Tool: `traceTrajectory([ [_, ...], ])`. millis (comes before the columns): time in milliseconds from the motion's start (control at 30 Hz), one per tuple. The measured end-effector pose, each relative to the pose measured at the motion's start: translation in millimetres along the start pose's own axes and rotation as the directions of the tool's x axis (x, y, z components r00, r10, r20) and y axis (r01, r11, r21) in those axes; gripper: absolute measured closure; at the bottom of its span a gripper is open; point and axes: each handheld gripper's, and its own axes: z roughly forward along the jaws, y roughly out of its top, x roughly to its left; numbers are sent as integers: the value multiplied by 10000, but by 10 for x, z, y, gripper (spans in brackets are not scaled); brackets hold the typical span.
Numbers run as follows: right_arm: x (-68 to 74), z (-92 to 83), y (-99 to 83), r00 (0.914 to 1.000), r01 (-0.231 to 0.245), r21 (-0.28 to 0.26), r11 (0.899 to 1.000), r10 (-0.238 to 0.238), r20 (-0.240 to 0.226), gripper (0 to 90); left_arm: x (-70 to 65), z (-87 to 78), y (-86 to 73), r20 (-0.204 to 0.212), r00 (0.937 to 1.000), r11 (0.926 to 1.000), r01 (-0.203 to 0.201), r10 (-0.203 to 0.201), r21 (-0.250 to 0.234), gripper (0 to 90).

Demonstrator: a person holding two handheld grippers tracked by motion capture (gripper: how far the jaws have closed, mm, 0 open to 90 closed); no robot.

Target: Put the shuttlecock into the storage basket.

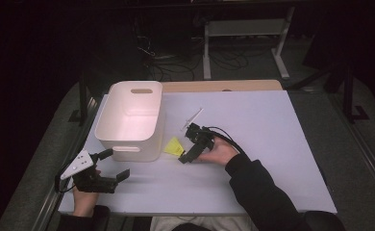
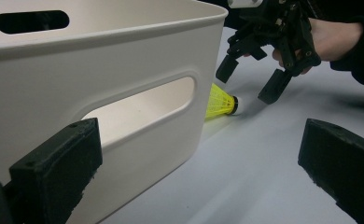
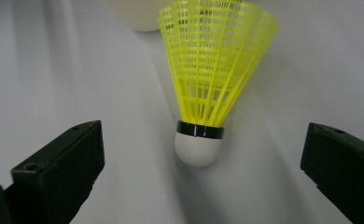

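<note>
Your right gripper (image 1: 184, 153) hangs with its jaws spread wide, clasping nothing, just short of the yellow shuttlecock (image 1: 174, 146). The shuttlecock lies on the white table (image 1: 272, 144), its skirt against the cream bin (image 1: 130, 120). Your left gripper (image 1: 114, 166) gapes wide too, idle near the bin's handle slot.

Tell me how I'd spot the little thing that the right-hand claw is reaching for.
Find the white tub on the table's left half. Beside its near right corner lies a shuttlecock, ahead of the open right gripper. Its yellow skirt and white tip make it the only bright thing there.
</note>
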Motion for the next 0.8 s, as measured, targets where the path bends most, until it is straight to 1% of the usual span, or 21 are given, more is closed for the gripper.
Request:
traceTrajectory([
  [67,2,27,-4,10000,26,97,9999,-26,-9,5,0,0,0,3,10000,10000,3,-3,-3,0],
  [200,13,74,-15,9999,155,300,9994,-156,29,61,-1,-1,0,2,10000,10000,-2,2,-7,0],
  [333,19,81,-21,9996,263,213,9994,-265,91,144,-1,0,0,4,10000,10000,-2,2,-1,0],
  [367,20,81,-21,9995,271,213,9994,-274,129,180,-1,0,0,2,10000,10000,0,0,-1,0],
  [500,22,95,-23,9994,264,324,9991,-272,233,275,-2,-3,0,-10,10000,10000,11,-11,-20,0],
  [600,20,95,-24,9992,278,278,9992,-285,269,383,-2,-3,0,-8,10000,10000,11,-11,-20,0],
  [733,15,98,-22,9992,343,311,9989,-350,213,449,-3,-3,-1,14,10000,10000,2,-2,-33,0],
  [800,8,99,-23,9993,304,330,9990,-311,203,481,-4,-4,-1,25,10000,10000,-1,1,-43,0],
])
